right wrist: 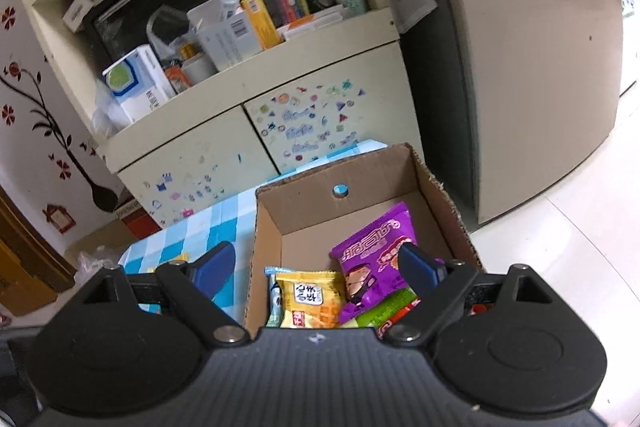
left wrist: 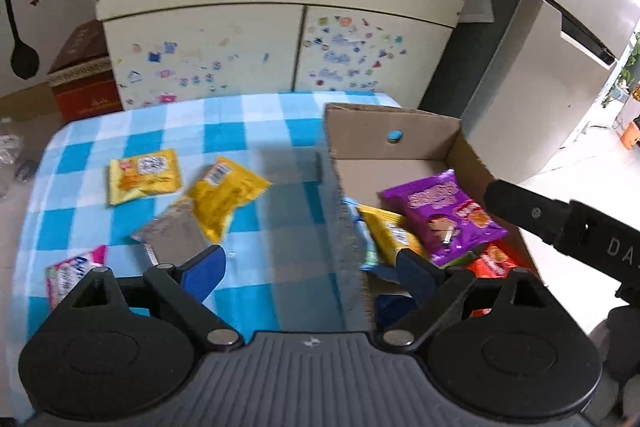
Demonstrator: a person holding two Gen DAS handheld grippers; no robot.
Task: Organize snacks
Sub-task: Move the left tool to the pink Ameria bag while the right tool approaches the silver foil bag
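My fingers (left wrist: 202, 273) wear blue ribbed pads that look rubbery and matt, on black matt plastic arms pinned with shiny metal rivets (left wrist: 221, 337). The body below them is grey ribbed plastic. The cardboard box (right wrist: 304, 203) is plain brown corrugated paper, dull, its cut edge rough and fuzzy. Inside it the purple packet (right wrist: 372, 247) is glossy film catching the light, and the yellow packet (right wrist: 310, 299) has the same sheen. The checked tablecloth (left wrist: 248, 131) looks like soft matt cloth, though blur leaves me unsure. The silver pouch (left wrist: 176, 231) on it seems to be foil. The cabinet (left wrist: 200, 51) is smooth cream laminate.
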